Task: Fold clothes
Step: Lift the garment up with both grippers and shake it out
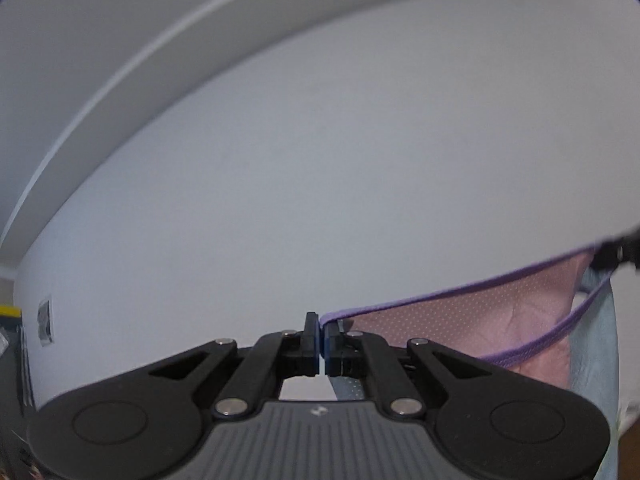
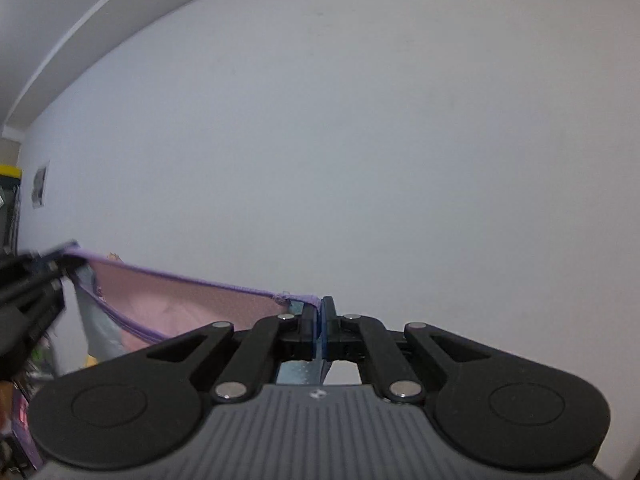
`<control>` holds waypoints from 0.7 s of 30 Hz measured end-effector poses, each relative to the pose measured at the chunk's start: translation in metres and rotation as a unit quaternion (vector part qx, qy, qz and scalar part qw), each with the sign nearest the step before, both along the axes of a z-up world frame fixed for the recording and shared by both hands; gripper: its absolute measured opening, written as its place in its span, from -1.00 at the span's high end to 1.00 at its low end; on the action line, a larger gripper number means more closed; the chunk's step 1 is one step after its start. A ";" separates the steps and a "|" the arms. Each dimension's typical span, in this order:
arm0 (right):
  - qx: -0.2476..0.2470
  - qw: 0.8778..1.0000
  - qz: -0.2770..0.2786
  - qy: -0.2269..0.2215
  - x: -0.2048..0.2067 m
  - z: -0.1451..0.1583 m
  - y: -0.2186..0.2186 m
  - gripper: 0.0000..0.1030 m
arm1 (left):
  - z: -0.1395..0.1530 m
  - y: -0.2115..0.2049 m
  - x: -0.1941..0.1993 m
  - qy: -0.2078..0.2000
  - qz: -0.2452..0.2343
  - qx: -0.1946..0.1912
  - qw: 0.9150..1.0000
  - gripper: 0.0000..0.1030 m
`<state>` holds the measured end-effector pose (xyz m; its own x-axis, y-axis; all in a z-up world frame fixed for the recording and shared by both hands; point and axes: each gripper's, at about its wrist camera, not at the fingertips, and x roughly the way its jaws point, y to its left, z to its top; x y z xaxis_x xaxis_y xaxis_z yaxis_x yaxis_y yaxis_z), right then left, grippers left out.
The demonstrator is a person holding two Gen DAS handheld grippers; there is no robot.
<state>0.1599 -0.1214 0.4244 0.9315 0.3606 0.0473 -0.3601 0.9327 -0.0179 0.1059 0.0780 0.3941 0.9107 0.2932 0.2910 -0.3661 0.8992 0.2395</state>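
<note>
A pink dotted garment [image 1: 472, 316] with purple trim and a light blue side hangs in the air, stretched between both grippers. My left gripper [image 1: 322, 334] is shut on one end of its purple hem. My right gripper [image 2: 320, 320] is shut on the other end of the hem. The garment [image 2: 192, 308] sags to the left in the right wrist view. The left gripper [image 2: 52, 268] shows at the left edge there, the right gripper [image 1: 616, 256] at the right edge of the left wrist view. Both point up at a wall.
A plain white wall [image 1: 320, 160] and ceiling edge [image 1: 120, 64] fill both views. A wall socket [image 1: 45, 322] and dark shelving with a yellow strip [image 1: 10, 310] are at the far left. Clutter [image 2: 24, 412] lies at the lower left.
</note>
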 end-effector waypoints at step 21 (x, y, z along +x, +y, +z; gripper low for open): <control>-0.045 0.995 -0.046 0.079 0.210 -0.054 0.086 0.97 | -0.080 0.037 0.213 0.111 0.050 -0.009 0.993 0.98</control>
